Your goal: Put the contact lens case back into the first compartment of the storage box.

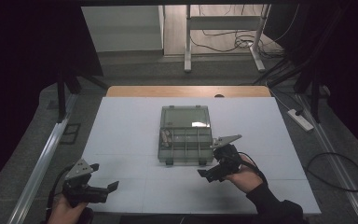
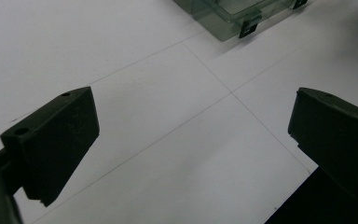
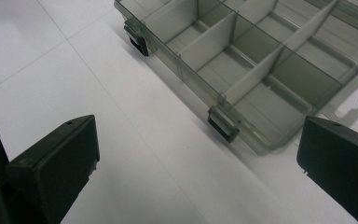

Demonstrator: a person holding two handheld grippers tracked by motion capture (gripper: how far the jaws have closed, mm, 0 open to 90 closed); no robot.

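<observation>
A clear plastic organizer box point(image 1: 185, 140) sits open at the middle of the white table point(image 1: 121, 126), lid point(image 1: 185, 116) laid back on the far side, and something small lies in its far-left compartment, too dim to tell what. The right gripper point(image 1: 206, 173) hovers just off the box's near-right corner, jaws spread wide and empty. Down at the near-left, well apart from the box, the left gripper point(image 1: 103, 188) hangs over bare table, jaws also wide, nothing held.

Open compartment box point(image 1: 185, 135) mid-table, bare white table point(image 1: 121, 126) all around it
</observation>
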